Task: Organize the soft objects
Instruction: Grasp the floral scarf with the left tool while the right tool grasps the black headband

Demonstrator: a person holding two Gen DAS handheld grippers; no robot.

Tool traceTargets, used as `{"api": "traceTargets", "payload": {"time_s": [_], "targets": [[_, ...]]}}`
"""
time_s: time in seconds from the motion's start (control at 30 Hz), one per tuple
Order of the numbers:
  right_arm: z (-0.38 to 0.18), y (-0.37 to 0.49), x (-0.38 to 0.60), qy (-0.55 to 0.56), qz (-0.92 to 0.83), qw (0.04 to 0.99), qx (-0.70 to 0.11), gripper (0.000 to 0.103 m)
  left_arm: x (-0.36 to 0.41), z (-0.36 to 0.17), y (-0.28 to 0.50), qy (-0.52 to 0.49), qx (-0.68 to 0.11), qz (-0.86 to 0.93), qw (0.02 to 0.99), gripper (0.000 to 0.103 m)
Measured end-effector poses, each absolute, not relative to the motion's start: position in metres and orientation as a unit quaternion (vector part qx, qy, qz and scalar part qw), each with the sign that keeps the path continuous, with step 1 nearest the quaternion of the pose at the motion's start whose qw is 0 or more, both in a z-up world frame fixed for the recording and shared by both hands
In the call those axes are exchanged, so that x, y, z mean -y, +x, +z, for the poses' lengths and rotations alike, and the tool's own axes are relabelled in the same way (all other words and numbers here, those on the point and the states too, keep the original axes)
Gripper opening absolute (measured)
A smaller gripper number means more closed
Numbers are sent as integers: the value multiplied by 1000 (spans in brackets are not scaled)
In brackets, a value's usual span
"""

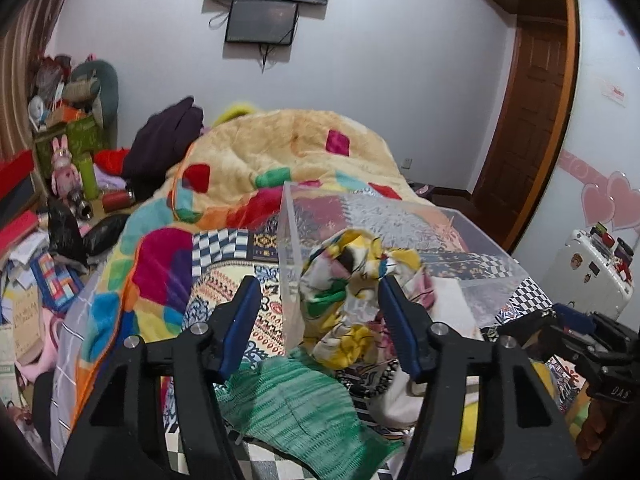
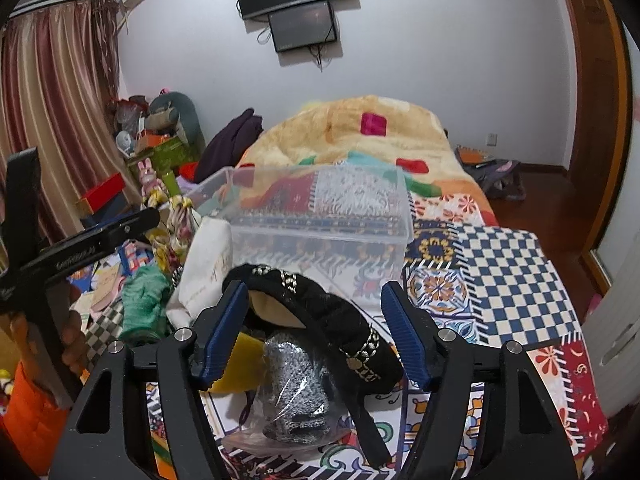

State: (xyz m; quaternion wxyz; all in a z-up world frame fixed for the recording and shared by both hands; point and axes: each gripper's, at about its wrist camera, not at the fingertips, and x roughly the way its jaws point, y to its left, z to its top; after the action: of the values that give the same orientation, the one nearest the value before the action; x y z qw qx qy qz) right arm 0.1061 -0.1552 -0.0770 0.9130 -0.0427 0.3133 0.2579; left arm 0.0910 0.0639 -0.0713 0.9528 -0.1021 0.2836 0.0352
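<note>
your left claw (image 1: 318, 308) gapes wide, gripping nothing; the floral cloth (image 1: 352, 280) sits between its fingertips, draped at the clear bin (image 1: 472, 256), with the green knit (image 1: 296, 408) just below. your right claw (image 2: 314, 312) is spread too, the black trimmed cloth (image 2: 320, 316) lying loose between its blue pads (image 2: 224, 332), the bin just beyond.

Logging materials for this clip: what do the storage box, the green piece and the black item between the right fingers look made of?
Storage box: clear rigid plastic, glossy; bedding shows through. Green piece: probably knit, ribbed texture, matte. Black item: seemingly velvety fabric with gold-patterned trim.
</note>
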Motion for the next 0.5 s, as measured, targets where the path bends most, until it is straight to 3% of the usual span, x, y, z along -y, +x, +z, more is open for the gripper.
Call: {"api": "traceTargets", "payload": {"time_s": [0.17, 0.37, 0.5], "targets": [[-87, 112, 153, -54, 257, 905, -334, 36, -65, -77, 98, -111, -305, 15, 946, 44], [-85, 113, 153, -49, 253, 911, -323, 21, -62, -78, 96, -107, -302, 20, 947, 28], [-80, 111, 155, -38, 251, 916, -310, 18, -66, -77, 91, -111, -299, 25, 947, 17]]}}
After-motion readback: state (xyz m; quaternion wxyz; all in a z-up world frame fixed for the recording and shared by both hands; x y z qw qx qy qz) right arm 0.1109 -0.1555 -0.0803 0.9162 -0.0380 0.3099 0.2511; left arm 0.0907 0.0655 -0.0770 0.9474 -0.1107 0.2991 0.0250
